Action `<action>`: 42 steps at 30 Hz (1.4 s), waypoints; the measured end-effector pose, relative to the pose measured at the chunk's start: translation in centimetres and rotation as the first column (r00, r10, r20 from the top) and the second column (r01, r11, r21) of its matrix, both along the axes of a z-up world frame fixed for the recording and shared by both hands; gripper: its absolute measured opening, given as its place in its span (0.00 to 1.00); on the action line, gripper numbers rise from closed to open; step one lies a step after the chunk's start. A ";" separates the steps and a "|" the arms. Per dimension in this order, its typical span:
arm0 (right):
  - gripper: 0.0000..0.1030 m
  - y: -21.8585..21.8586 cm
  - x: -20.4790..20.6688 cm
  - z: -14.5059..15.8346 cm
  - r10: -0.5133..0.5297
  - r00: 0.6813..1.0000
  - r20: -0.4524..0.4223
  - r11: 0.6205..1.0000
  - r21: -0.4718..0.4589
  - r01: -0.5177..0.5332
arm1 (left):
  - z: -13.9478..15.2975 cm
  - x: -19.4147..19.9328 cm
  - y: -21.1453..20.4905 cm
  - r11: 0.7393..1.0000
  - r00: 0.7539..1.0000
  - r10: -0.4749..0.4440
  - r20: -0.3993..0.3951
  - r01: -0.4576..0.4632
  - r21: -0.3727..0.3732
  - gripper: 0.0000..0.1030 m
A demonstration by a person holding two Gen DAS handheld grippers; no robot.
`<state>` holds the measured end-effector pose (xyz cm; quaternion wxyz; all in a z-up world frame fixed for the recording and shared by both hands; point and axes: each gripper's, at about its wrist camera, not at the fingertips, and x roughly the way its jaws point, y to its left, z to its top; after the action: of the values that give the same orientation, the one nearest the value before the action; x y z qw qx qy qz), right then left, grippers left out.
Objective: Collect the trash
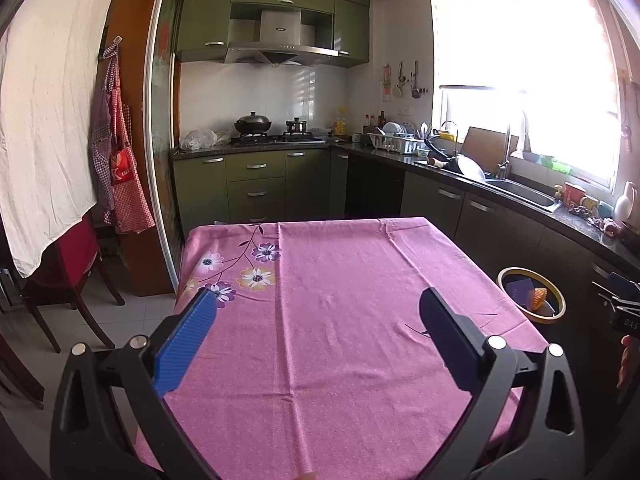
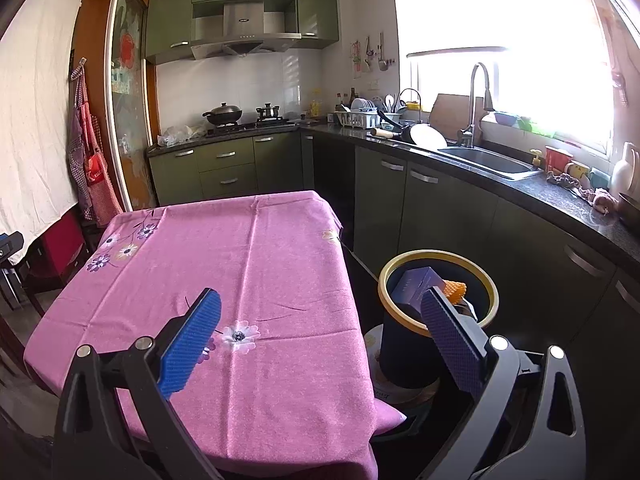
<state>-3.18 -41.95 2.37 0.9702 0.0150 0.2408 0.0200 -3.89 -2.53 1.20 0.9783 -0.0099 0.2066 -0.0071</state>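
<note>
Green kitchen cabinets [image 1: 256, 176] and a bright window [image 1: 528, 80] stand behind a desk [image 1: 340, 320] covered with a pink flowered cloth. Left gripper [image 1: 318, 334] hangs above this cloth with its fingers [image 1: 188, 344] spread wide, holding nothing. Right gripper [image 2: 322, 334] also has its fingers [image 2: 192, 340] spread apart and empty; its left finger is over the cloth, its right finger is in front of the trash bin [image 2: 400, 292]. This yellow-rimmed bin stands just beside the desk's right edge, to the right of both grippers. Inside it lie a dark purple box [image 2: 416, 284] and an orange piece [image 2: 454, 290], touching each other. Further right runs a dark counter with a sink [image 2: 488, 162].
</note>
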 end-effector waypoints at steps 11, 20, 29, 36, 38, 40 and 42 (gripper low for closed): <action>0.96 0.0 0.3 -0.2 0.000 1.000 -0.005 1.000 0.001 0.000 | -0.3 0.3 -0.4 1.000 1.000 -0.027 -0.012 0.027 0.004 0.94; 0.96 -0.1 0.5 -0.5 0.001 1.000 -0.010 1.000 0.002 -0.001 | -0.6 0.5 -0.6 0.999 0.999 -0.041 -0.022 0.041 0.006 0.94; 0.96 -0.1 0.6 -0.8 0.001 1.000 -0.013 1.000 0.003 -0.001 | -0.8 0.7 -0.7 0.999 0.998 -0.051 -0.031 0.051 0.007 0.94; 0.96 -0.2 0.7 -1.0 0.001 1.000 -0.016 1.000 0.005 -0.001 | -0.8 0.8 -0.8 0.999 0.998 -0.053 -0.034 0.054 0.004 0.94; 0.96 -0.2 0.7 -1.0 0.001 1.000 -0.017 1.000 0.006 -0.001 | -0.9 0.8 -0.7 0.999 0.998 -0.053 -0.036 0.053 0.004 0.94; 0.96 -0.2 0.7 -1.0 0.001 1.000 -0.018 1.000 0.006 -0.001 | -0.9 0.9 -0.7 0.999 0.998 -0.054 -0.037 0.054 0.003 0.94; 0.96 -0.2 0.7 -1.0 0.002 1.000 -0.018 1.000 0.006 -0.001 | -0.9 1.0 -0.8 0.999 0.998 -0.054 -0.039 0.054 0.005 0.94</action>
<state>-2.44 -42.13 1.33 0.9680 0.0179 0.2494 0.0213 -2.92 -3.32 0.27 0.9737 -0.0012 0.2256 -0.0328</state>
